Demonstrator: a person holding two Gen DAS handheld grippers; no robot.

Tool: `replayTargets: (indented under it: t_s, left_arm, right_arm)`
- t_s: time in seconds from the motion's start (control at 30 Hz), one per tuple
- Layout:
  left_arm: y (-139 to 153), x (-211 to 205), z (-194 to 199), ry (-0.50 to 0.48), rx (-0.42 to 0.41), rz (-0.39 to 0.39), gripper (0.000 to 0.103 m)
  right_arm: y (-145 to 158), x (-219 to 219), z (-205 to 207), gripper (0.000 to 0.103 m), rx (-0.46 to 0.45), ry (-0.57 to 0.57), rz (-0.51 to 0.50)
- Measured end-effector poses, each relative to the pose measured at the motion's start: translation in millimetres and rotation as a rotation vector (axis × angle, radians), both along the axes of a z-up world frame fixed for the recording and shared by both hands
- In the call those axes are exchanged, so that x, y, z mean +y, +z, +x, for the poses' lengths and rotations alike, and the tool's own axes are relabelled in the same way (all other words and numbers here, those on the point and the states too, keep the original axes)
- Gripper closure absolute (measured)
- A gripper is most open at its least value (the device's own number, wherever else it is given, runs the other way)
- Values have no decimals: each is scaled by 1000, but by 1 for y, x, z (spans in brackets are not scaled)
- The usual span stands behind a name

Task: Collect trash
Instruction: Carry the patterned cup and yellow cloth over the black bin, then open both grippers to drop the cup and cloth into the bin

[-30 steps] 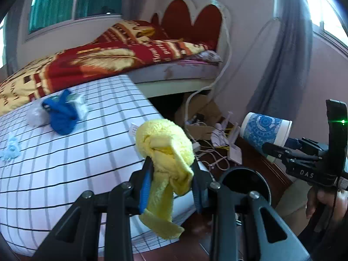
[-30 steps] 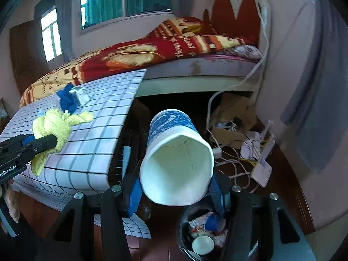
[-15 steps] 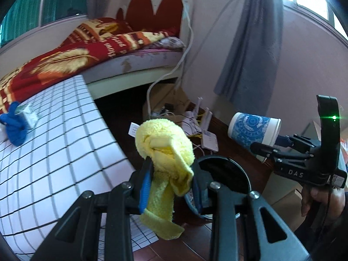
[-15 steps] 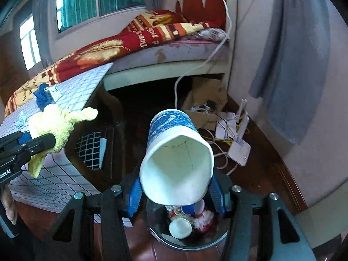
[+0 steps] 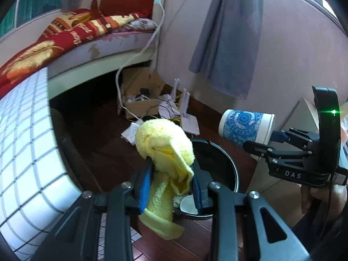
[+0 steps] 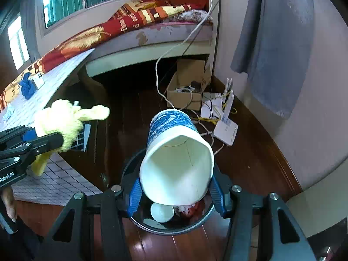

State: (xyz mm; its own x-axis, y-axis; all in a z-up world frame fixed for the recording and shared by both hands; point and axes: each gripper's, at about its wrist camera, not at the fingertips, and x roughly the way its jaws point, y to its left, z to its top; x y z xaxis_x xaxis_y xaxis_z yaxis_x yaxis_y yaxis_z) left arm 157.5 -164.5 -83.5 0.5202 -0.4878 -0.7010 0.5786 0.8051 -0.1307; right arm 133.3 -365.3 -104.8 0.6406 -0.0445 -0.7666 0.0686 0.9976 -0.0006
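Left tool (image 5: pixel 171 184) clenched on a yellow cloth (image 5: pixel 165 152): soft, light, limp, bunched above the pads with a tail drooping below. It won't slip, but may snag on the pads at release; a grip on the bunched middle suits it. Right tool (image 6: pixel 176 192) grips a paper cup (image 6: pixel 177 158) across its rim end, mouth toward the camera. Cup is light and thin-walled, already squeezed slightly oval, so it crushes easily; hold near the rim, where it's stiffest. Black bin (image 6: pixel 152 225) sits on the floor just below both, holding a small white cup and scraps. Far left, a blue rag (image 6: pixel 27 87) lies on the checked desk (image 6: pixel 54 180).
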Motion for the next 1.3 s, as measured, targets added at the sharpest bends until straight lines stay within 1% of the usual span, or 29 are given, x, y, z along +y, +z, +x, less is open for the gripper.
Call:
replayTargets:
  t_s: [0.3, 0.63, 0.77, 0.8, 0.83, 0.87, 0.9, 0.93, 0.97, 1.0, 1.07, 1.1, 1.3]
  left_arm:
    - [-35, -27, 15, -50, 74, 15, 69]
    - [-76, -48, 33, -84, 181, 37, 69]
    - [-86, -54, 35, -90, 199, 52, 69]
    - [-90, -55, 37, -100, 214, 53, 66]
    - [-96, -58, 38, -101, 229, 73, 55]
    - [-101, -58, 41, -92, 230, 94, 48]
    - [-104, -58, 42, -68, 215, 127, 30]
    - [-105, -54, 43, -39, 199, 148, 18]
    - [-105, -50, 44, -2, 189, 166, 12]
    - [-105, -46, 45, 18, 185, 174, 3]
    - [-104, -38, 46, 53, 162, 185, 1]
    - [-104, -36, 45, 64, 151, 193, 1]
    - [-99, -27, 45, 91, 120, 190, 1]
  right_arm:
    - [-38, -15, -5, 47, 74, 5, -6]
    - [-86, -23, 11, 47, 168, 52, 7]
    - [-97, -22, 16, 46, 186, 73, 9]
    - [-99, -21, 17, 42, 195, 83, 12]
    - [-104, -21, 20, 37, 218, 97, 6]
    - [-111, -21, 23, 22, 239, 87, -34]
    - [-116, -24, 26, 8, 251, 53, -78]
    - [-122, -30, 25, 8, 262, 32, -88]
    - [-124, -34, 25, 8, 275, 19, -82]
    - [-127, -39, 25, 7, 289, 0, -85]
    - [-129, -45, 23, 5, 298, -28, -100]
    - [-129, -47, 22, 0, 296, -40, -102]
    - [-121, -47, 18, 0, 273, -74, -112]
